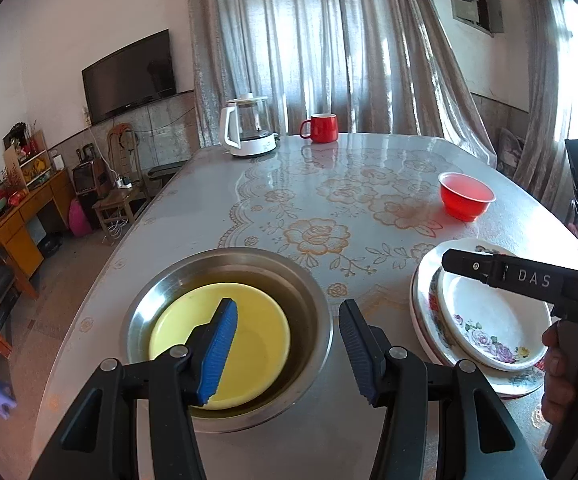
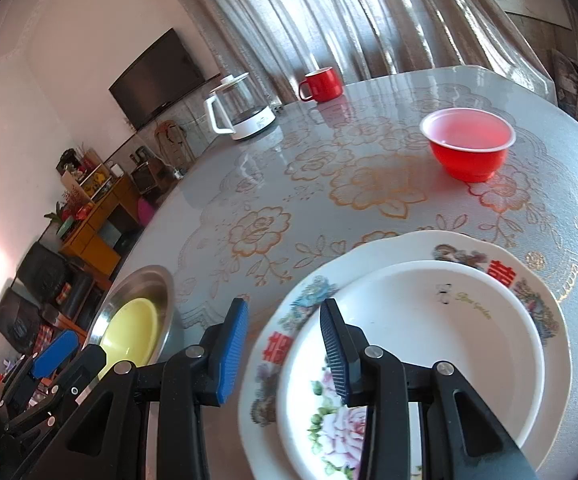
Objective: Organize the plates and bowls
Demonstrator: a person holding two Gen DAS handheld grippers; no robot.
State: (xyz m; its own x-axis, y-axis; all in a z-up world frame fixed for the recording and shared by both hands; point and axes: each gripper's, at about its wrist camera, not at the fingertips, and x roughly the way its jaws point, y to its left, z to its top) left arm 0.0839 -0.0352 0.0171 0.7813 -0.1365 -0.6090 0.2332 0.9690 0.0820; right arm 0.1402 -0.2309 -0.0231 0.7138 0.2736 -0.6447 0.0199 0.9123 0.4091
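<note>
A steel basin [image 1: 313, 280] near the table's front edge holds a yellow bowl [image 1: 261, 320]. My left gripper [image 1: 289, 344] is open and straddles the basin's right rim, with one pad over the yellow bowl and the other outside the basin. To the right lies a stack of plates: a small white rose plate [image 2: 429, 340] on a larger flowered plate [image 2: 529, 292]. My right gripper [image 2: 285, 344] is open across the stack's left edge, its right pad above the small plate. Neither gripper's pads press on anything. A red bowl [image 2: 469, 144] stands alone further back.
A red mug [image 1: 323, 127] and a glass kettle with a white handle [image 1: 249, 128] stand at the table's far edge by the curtains. A person's hand [image 1: 561, 364] holds the right gripper's handle. The table's left edge drops to the floor with furniture beyond.
</note>
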